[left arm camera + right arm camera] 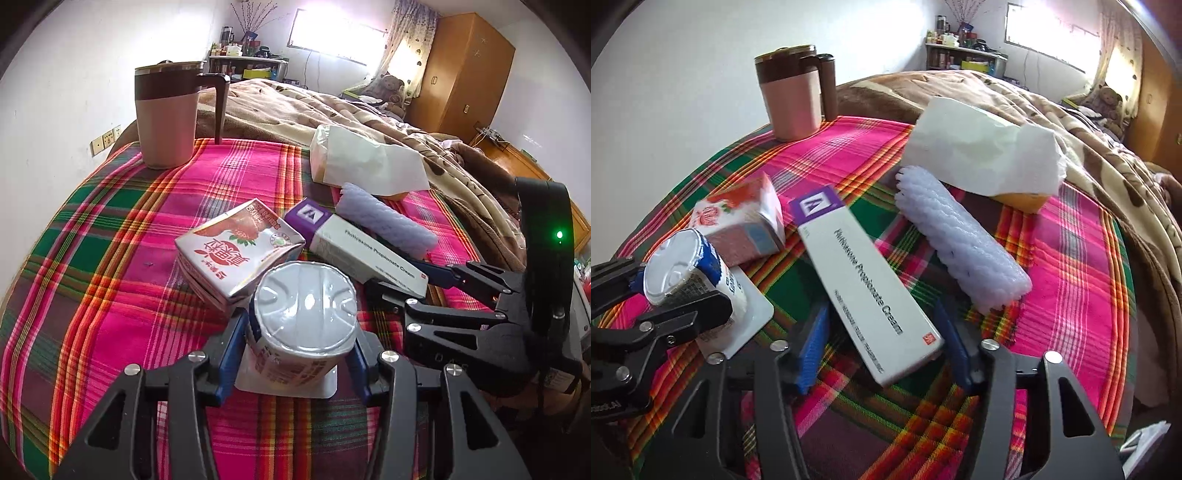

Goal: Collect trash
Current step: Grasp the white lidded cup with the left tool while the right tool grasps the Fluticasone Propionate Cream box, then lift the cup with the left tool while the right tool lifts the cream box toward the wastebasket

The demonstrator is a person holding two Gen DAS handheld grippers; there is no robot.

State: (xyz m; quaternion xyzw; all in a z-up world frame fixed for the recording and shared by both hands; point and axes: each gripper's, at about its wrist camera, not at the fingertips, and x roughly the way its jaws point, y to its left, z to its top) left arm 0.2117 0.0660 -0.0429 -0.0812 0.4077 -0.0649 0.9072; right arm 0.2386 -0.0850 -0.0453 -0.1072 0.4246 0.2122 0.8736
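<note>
An upside-down yogurt cup (303, 325) sits on the plaid cloth (110, 295) between the blue pads of my left gripper (295, 365), which closes around it. It also shows in the right wrist view (683, 269). A crushed strawberry milk carton (236, 251) lies just behind it. A white and purple cream box (864, 280) lies between the open fingers of my right gripper (882, 354), its near end inside the jaws, pads apart from it. A lilac foam sleeve (964, 247) lies to its right.
A pink and brown lidded mug (166, 114) stands at the back left of the cloth. A tissue pack (982, 151) with a loose tissue lies at the back right. A brown blanket (332, 110) covers the bed behind.
</note>
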